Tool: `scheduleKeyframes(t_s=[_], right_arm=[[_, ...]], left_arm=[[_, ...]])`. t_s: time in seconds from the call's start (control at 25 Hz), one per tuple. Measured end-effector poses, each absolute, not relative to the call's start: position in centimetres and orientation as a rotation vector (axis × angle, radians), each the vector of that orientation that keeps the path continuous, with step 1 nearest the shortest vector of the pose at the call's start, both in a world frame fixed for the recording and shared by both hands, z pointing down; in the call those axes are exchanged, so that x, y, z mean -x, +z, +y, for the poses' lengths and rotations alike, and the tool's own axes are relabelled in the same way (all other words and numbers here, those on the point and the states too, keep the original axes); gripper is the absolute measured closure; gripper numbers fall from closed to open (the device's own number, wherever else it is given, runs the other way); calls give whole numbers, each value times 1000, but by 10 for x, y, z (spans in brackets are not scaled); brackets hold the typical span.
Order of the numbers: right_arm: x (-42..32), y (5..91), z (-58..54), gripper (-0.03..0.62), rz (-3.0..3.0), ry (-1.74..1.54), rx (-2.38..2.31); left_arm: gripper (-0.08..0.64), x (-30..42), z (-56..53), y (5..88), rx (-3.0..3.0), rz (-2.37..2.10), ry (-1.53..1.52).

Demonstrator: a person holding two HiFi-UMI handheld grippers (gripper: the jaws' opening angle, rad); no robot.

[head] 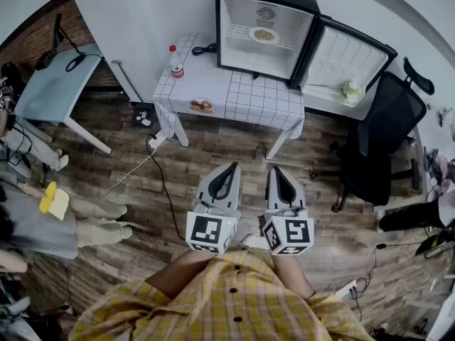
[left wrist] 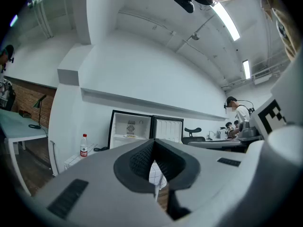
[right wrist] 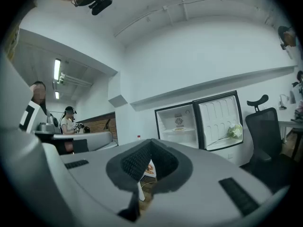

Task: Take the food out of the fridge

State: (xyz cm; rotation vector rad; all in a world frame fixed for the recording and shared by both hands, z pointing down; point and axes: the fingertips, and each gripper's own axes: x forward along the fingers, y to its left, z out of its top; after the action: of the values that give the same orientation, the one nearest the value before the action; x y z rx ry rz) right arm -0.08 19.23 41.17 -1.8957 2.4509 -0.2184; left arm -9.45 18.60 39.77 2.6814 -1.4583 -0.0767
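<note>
The small black fridge (head: pixel 264 27) stands open on the floor behind the table. A plate of food (head: pixel 264 35) lies on its upper shelf, and a green vegetable (head: pixel 351 91) sits in the open door's rack. Both grippers are held level in front of the person, well short of the table. The left gripper (head: pixel 231 168) is shut and empty, with its tips meeting. My right gripper (head: pixel 276 169) looks the same, shut with nothing in it. In the left gripper view the fridge (left wrist: pixel 130 126) is far ahead beyond the gripper (left wrist: pixel 155 174). The right gripper (right wrist: pixel 144 174) faces fridge (right wrist: pixel 180 124) and vegetable (right wrist: pixel 234 131).
A table with a white checked cloth (head: pixel 242 98) carries a plate of buns (head: pixel 202 106) and a red-capped bottle (head: pixel 175 61). A black office chair (head: pixel 380 141) stands at the right. Cables (head: pixel 160 169) run over the wooden floor. A seated person (head: pixel 43 219) is at the left.
</note>
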Motion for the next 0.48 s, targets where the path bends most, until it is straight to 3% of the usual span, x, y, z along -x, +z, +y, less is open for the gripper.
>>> scheduleKeyframes(t_s=[0.48], right_arm=[[-18,410,197,586,2481,-193,1879]], left_arm=[[554,73,188,404,-2683,-1457,-62]])
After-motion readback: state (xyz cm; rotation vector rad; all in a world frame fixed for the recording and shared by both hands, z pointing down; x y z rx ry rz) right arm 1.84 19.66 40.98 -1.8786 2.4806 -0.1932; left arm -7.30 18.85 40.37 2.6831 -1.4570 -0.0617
